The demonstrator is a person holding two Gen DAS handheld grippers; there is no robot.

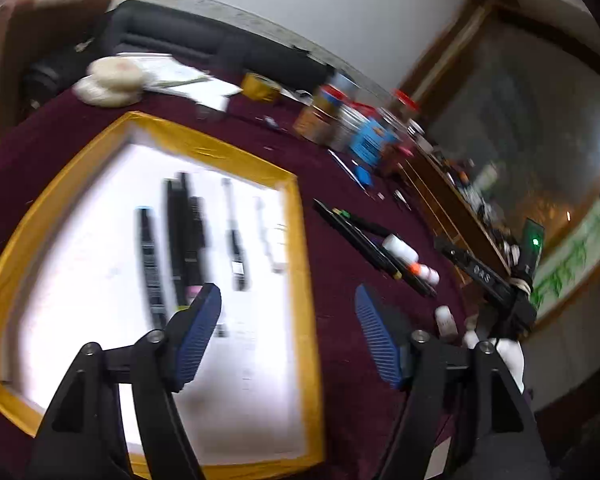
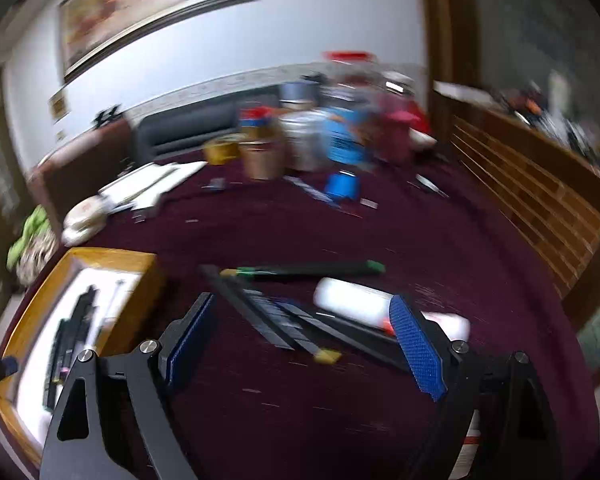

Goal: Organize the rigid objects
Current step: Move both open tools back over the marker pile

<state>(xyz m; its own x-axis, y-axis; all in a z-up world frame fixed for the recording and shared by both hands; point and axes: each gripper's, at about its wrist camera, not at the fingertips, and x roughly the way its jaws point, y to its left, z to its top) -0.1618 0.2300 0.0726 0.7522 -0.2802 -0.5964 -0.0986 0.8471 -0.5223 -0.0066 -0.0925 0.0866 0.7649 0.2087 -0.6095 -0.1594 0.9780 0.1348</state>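
Pens (image 1: 180,236), seemingly five, are lying in the tray (image 1: 300,240); more pens (image 2: 300,320) are waiting outside; both grippers (image 1: 288,332) (image 2: 300,344) are hanging spread, empty.

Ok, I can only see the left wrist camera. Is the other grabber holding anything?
Observer: No. The right gripper is open and empty. Long black pens lie on the dark red cloth between its blue fingers.
Operator: What's on the wall over there?
Observer: A big framed painting hangs high on the white wall, out of your view.
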